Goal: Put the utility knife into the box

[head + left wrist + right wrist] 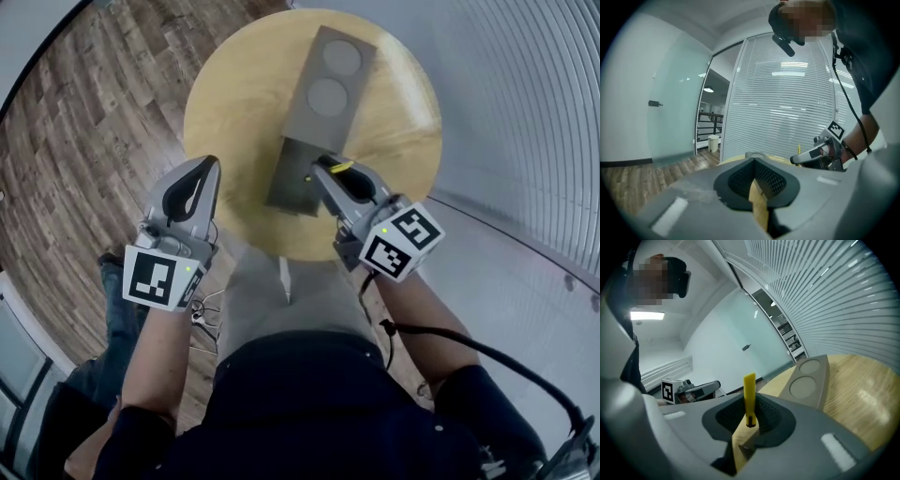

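The right gripper (pixel 325 165) has its jaws clamped on the utility knife (pixel 749 397), a slim yellow plastic bar that stands upright between the dark, ribbed pads. Knife and jaws hang just above the near, darker end of the box (pixel 292 180), a matte grey rectangular case near the middle of the round table (pixel 230 108) of pale, smooth wood. At the far end of the box lies a lighter grey panel (pixel 330 77) with two round recesses. The left gripper (pixel 207 162) hovers over the table's left edge, well apart from the box. Its grey jaws are drawn together at the tips with nothing between them.
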Available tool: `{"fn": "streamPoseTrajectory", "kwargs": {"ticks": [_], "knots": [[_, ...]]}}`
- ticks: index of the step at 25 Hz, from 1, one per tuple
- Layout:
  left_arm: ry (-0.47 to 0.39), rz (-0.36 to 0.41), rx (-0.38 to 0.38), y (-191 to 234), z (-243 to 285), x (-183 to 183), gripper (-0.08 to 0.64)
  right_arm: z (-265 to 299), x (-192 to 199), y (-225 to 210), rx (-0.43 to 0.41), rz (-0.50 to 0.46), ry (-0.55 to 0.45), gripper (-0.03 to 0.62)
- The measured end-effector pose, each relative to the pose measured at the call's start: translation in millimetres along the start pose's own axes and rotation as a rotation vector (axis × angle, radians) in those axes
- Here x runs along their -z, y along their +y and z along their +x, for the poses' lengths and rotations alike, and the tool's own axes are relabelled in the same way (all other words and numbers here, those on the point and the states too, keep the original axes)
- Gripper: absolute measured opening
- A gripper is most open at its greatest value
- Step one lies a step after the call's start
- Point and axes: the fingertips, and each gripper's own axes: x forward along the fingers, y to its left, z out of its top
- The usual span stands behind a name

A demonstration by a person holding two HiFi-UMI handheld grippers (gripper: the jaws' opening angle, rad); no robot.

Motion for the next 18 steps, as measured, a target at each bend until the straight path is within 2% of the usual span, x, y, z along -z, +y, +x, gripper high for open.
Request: {"fn": "streamPoseTrajectory", "kwargs": {"ticks": [13, 18], "knots": [[0.018, -0.031, 0.022, -3, 10, 42, 0.002, 18, 38, -24, 0.011, -0.017, 0.052, 0.066], [0.060, -0.039, 0.034, -5, 13, 60, 0.002, 23, 53, -34, 0.024, -0.006, 0.072, 0.066]]}}
